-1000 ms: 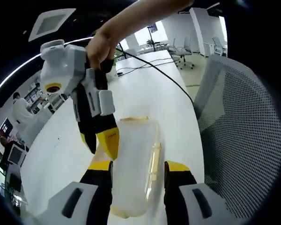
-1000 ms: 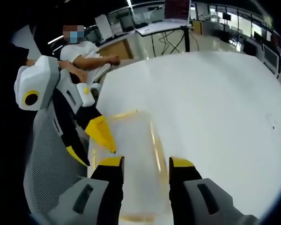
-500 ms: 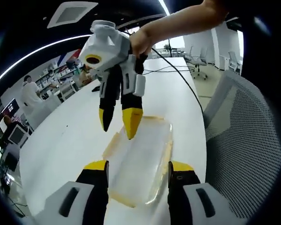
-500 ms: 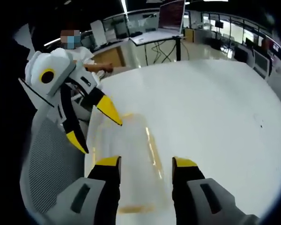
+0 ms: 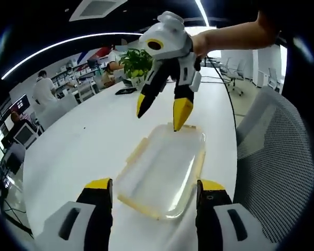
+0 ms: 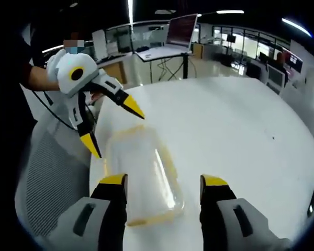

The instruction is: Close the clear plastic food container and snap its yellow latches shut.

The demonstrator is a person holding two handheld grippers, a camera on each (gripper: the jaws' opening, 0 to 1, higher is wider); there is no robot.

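The clear plastic food container [image 5: 161,171] with yellow latches lies lid-down-closed on the white table [image 5: 89,141], near the table's edge. My left gripper [image 5: 153,188] is open, its jaws standing to either side of the container's near end, above it. My right gripper [image 5: 159,108] hangs open over the container's far end. In the right gripper view the container [image 6: 144,178] lies lengthwise between my right gripper's [image 6: 164,184] open jaws, and the left gripper [image 6: 112,128] hovers open at its far end, held by a hand.
A grey mesh office chair [image 5: 272,157] stands close beside the table edge by the container. A cable [image 5: 225,83] runs across the far table. A potted plant [image 5: 136,63] and desks with people stand further back. A monitor desk [image 6: 170,39] stands behind.
Both grippers have lifted up and back from the container, so more of it shows. The right gripper's tips, earlier near the lid, now hang above the far end.
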